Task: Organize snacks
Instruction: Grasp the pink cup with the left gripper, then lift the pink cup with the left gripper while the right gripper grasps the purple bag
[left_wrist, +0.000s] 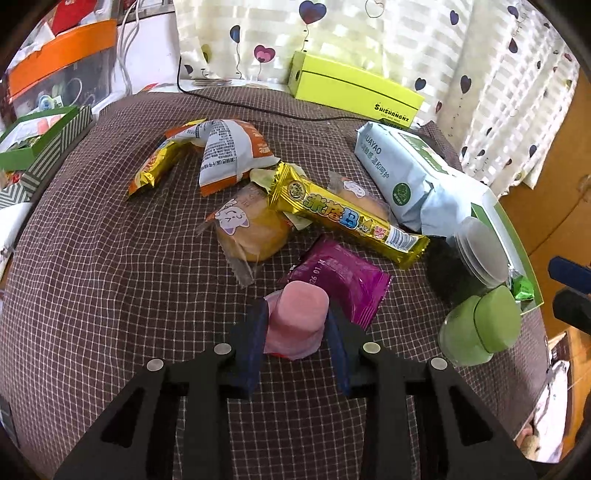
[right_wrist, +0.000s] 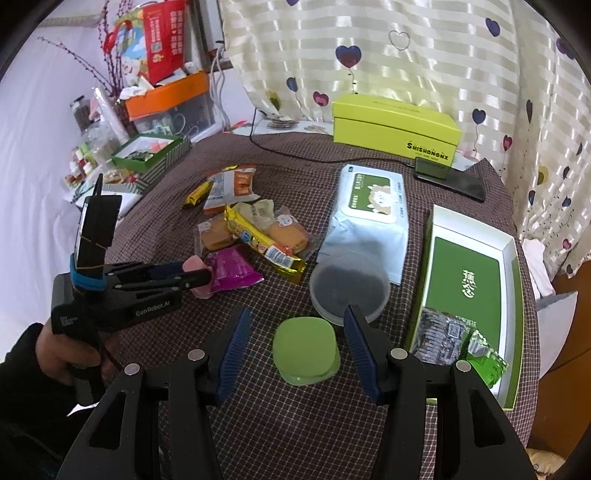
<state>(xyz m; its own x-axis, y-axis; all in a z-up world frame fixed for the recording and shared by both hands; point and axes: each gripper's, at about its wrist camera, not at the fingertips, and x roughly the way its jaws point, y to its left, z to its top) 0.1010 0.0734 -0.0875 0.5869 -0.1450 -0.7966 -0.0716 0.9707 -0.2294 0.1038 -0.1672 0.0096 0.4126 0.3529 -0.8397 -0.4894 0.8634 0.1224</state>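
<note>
A brown white-checked cloth (left_wrist: 110, 277) is covering the desk. A pink jelly cup (left_wrist: 301, 317) is sitting at 6 o'clock, a purple packet (left_wrist: 341, 277) and gold bar (left_wrist: 347, 218) beyond, a green cup (left_wrist: 480, 328) at 3 o'clock.

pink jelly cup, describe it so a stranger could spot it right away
On the brown checked tablecloth, look at the near edge of the snack pile, beside the purple foil packet. The small pink plastic jelly cup sits between the left gripper fingers, the only pink snack there.

A checked tablecloth (right_wrist: 295, 424) carries snack packets (left_wrist: 343, 214), jars (right_wrist: 306, 350) and boxes (right_wrist: 395, 125).
</note>
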